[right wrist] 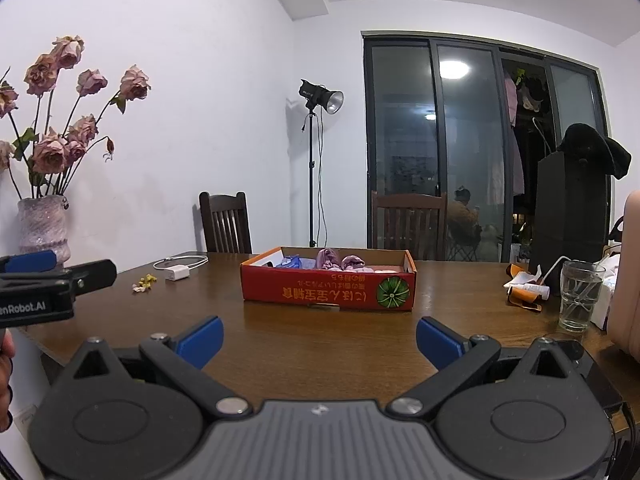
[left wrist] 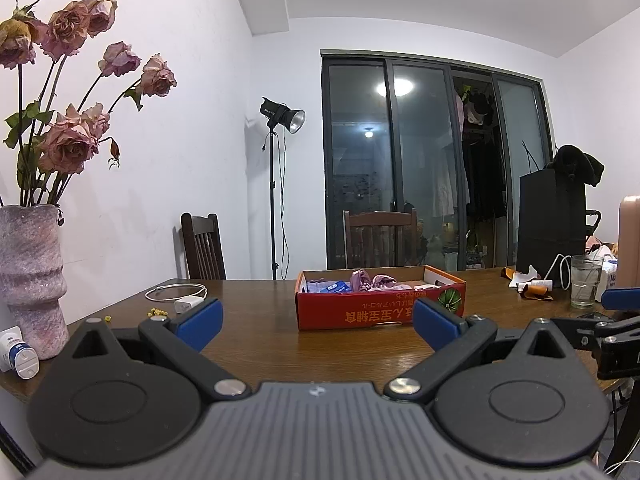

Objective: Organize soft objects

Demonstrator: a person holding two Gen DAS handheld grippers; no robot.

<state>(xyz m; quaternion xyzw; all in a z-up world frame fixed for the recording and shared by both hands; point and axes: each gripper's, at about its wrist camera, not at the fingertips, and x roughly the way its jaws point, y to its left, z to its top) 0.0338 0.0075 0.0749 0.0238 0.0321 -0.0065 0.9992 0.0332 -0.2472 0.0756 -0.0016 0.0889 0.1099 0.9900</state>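
In the left wrist view, the left tongs (left wrist: 318, 320) are held apart and empty above the table (left wrist: 260, 344); the box (left wrist: 380, 300) of soft cloths (left wrist: 372, 280) is seen ahead. In the right wrist view, the right tongs (right wrist: 320, 338) are likewise spread, empty, with the box (right wrist: 328, 286) ahead.

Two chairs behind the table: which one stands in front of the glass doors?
The right-hand chair, lighter brown, behind the red box, backs onto the dark sliding glass doors. The other, darker chair stands against the white wall, left of the light stand.
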